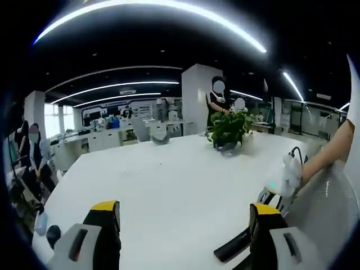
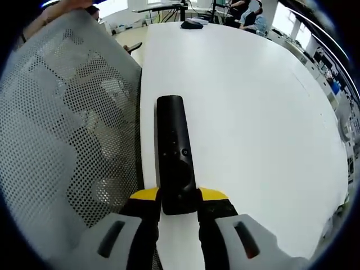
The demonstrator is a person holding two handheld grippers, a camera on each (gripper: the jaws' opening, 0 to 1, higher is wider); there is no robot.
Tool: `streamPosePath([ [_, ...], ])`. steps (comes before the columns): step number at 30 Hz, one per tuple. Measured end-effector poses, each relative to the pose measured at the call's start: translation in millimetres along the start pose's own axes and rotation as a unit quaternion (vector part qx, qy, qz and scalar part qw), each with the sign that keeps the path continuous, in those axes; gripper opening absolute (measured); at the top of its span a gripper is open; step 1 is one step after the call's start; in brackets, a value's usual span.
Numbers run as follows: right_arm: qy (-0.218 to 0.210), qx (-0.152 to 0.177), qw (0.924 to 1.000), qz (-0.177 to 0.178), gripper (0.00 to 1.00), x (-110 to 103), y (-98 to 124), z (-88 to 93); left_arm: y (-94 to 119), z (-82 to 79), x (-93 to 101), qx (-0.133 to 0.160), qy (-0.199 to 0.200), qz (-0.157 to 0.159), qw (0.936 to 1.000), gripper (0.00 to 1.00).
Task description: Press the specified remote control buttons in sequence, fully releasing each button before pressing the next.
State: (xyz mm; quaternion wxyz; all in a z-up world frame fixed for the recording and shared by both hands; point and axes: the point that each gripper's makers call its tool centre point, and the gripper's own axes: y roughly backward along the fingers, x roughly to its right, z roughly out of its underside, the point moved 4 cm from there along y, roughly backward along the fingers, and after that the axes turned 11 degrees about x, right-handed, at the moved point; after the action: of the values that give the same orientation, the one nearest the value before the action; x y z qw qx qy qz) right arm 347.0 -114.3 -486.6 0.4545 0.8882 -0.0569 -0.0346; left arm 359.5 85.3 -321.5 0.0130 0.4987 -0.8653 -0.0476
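Note:
A slim black remote (image 2: 172,146) lies lengthwise over the white table (image 2: 253,112), its small buttons facing up. My right gripper (image 2: 179,197) is shut on its near end, one yellow-tipped jaw on each side. In the left gripper view, one end of the remote (image 1: 232,247) pokes out just left of the right-hand jaw, low over the table (image 1: 169,180). My left gripper (image 1: 184,209) is open wide with nothing between its jaws. The right gripper (image 1: 281,181) comes in from the right, held by a person's hand.
A white mesh chair back (image 2: 67,129) stands close along the table edge beside the remote. A potted green plant (image 1: 228,128) sits at the table's far side, and a dark object (image 2: 191,24) lies at its far end. Several people stand among desks behind.

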Motion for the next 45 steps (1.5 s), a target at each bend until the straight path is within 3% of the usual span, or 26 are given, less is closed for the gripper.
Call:
streamPosePath([
  [3, 0.010, 0.008, 0.9999, -0.007, 0.24, 0, 0, 0.9, 0, -1.5, 3.2, 0.005, 0.001, 0.006, 1.0000, 1.00],
  [7, 0.011, 0.020, 0.9996, -0.018, 0.24, 2, 1, 1.7, -1, 4.9, 2.1, -0.014, -0.004, 0.006, 0.9999, 1.00],
  [12, 0.013, 0.020, 0.9993, -0.029, 0.24, 2, 1, 0.2, -5, 5.5, 2.4, -0.017, 0.006, 0.010, 0.9998, 1.00],
  [20, 0.026, 0.019, 0.9987, -0.039, 0.24, 6, 1, 1.6, -2, 11.8, -2.5, -0.036, 0.010, -0.004, 0.9993, 1.00],
  [29, 0.029, 0.012, 0.9986, -0.042, 0.24, 31, 1, 1.3, -2, 14.6, -2.9, -0.034, 0.020, 0.009, 0.9992, 1.00],
  [38, 0.022, 0.010, 0.9993, -0.030, 0.24, 57, 1, 2.0, 0, 15.9, -11.3, -0.027, 0.044, -0.011, 0.9986, 1.00],
  [45, 0.028, 0.004, 0.9993, -0.024, 0.24, 78, 1, 0.0, -1, 20.4, -11.1, -0.038, 0.039, -0.005, 0.9985, 1.00],
])
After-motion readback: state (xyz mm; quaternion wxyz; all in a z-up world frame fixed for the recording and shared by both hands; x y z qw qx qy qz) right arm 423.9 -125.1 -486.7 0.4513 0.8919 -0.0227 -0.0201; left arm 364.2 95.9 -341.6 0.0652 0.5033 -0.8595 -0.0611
